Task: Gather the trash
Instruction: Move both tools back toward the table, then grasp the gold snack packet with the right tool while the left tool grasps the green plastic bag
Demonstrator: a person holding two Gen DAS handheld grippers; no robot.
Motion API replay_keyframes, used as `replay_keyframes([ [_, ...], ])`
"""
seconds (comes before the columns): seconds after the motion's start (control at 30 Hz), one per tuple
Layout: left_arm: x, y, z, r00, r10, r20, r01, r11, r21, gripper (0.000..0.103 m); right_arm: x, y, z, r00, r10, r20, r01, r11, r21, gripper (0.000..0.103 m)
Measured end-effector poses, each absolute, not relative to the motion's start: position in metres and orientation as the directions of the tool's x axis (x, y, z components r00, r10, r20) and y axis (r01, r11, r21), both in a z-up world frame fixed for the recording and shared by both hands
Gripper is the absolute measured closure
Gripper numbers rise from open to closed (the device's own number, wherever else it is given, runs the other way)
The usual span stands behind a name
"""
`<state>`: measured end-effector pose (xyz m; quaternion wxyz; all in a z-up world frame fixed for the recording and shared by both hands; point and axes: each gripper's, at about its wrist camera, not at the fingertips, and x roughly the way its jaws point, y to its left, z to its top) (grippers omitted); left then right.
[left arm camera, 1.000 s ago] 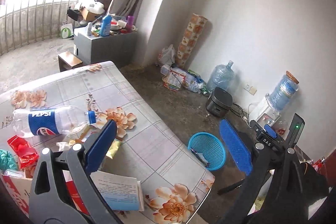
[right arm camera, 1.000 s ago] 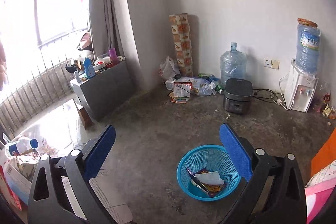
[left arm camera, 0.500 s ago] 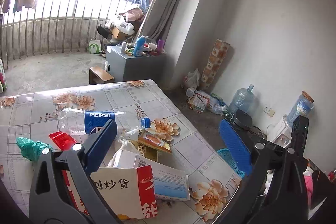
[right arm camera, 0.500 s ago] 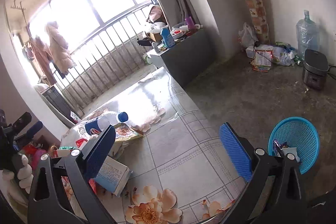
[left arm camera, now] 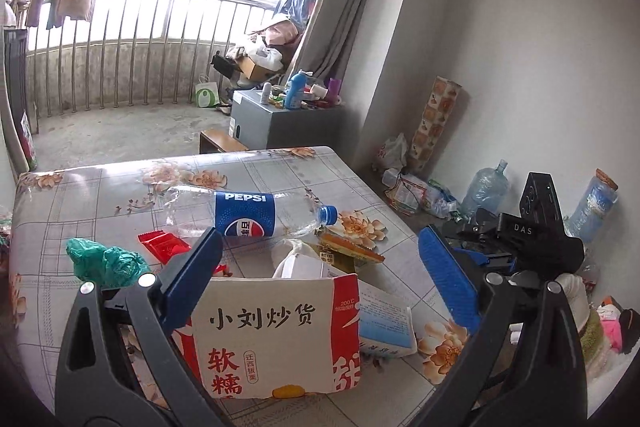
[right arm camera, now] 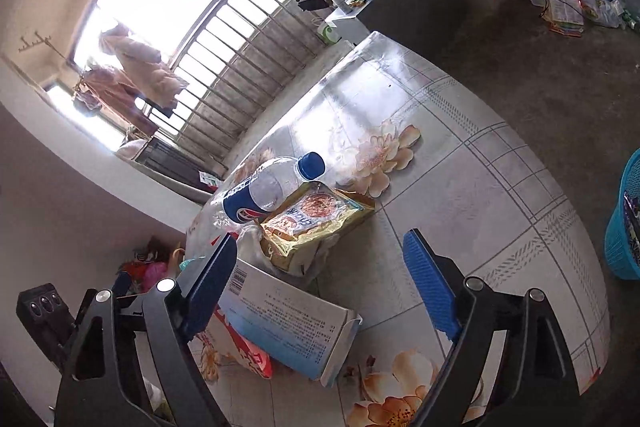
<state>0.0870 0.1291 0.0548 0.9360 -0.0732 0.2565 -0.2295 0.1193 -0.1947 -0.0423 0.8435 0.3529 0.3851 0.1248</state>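
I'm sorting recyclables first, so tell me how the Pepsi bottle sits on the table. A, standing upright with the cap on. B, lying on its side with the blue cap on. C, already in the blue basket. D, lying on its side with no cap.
B: the Pepsi bottle lies on its side on the table, blue cap still screwed on.

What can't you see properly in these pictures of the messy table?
- Left wrist view: the lower part of the red-and-white snack bag is cut off between the left gripper fingers.
- Left wrist view: the blue-and-white box is partly hidden behind that bag.
- Right wrist view: the blue basket is cut by the right edge, contents unclear.
- Right wrist view: the print on the box is too small to read.
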Motion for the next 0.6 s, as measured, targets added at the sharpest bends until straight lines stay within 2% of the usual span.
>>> replay_keyframes([
  [0.2, 0.095, 0.155, 0.038, 0.751, -0.465, -0.468, 0.349, 0.882, -0.317, 0.009, 0.157, -0.184, -0.071, 0.592, 0.581, -0.559, 0.119, 0.623, 0.773, 0.026],
  [0.4, 0.101, 0.167, 0.034, 0.756, -0.472, -0.452, 0.338, 0.874, -0.348, 0.009, 0.184, -0.182, -0.104, 0.538, 0.658, -0.527, 0.213, 0.499, 0.840, 0.028],
  [0.5, 0.104, 0.165, 0.030, 0.748, -0.480, -0.459, 0.347, 0.871, -0.347, 0.009, 0.193, -0.179, -0.122, 0.523, 0.680, -0.515, 0.271, 0.440, 0.856, 0.034],
  [0.53, 0.104, 0.163, 0.028, 0.745, -0.481, -0.463, 0.349, 0.872, -0.343, 0.009, 0.195, -0.179, -0.126, 0.522, 0.687, -0.505, 0.281, 0.421, 0.863, 0.041],
  [0.6, 0.106, 0.161, 0.025, 0.738, -0.484, -0.470, 0.357, 0.871, -0.337, 0.009, 0.199, -0.177, -0.129, 0.523, 0.698, -0.489, 0.281, 0.401, 0.872, 0.043],
])
